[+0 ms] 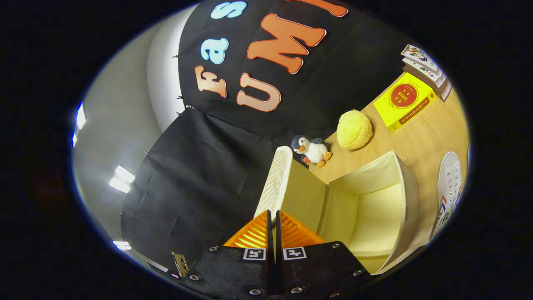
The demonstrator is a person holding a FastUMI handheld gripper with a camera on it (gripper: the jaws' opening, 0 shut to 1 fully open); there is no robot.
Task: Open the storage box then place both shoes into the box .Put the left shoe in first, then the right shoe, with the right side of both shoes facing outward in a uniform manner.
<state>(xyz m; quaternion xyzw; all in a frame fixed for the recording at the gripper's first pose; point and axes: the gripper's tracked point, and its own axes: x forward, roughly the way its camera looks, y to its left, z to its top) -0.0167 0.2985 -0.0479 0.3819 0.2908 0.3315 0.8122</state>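
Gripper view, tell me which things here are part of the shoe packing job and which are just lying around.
Part of the job:
- storage box, open, nothing seen inside
- box lid, swung up; the gripper is shut on its edge
- white shoe, on the table beside the box

Just lying about:
- toy penguin
- yellow bun
- yellow book
- stacked books

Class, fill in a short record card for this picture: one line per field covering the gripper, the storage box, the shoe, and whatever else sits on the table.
gripper: gripper fingers closed together on the raised lid's edge
storage box: storage box open, inside bare
lid: lid swung up
shoe: white shoe on the table, outside the box
other items: toy penguin, yellow round plush, yellow book, stacked books
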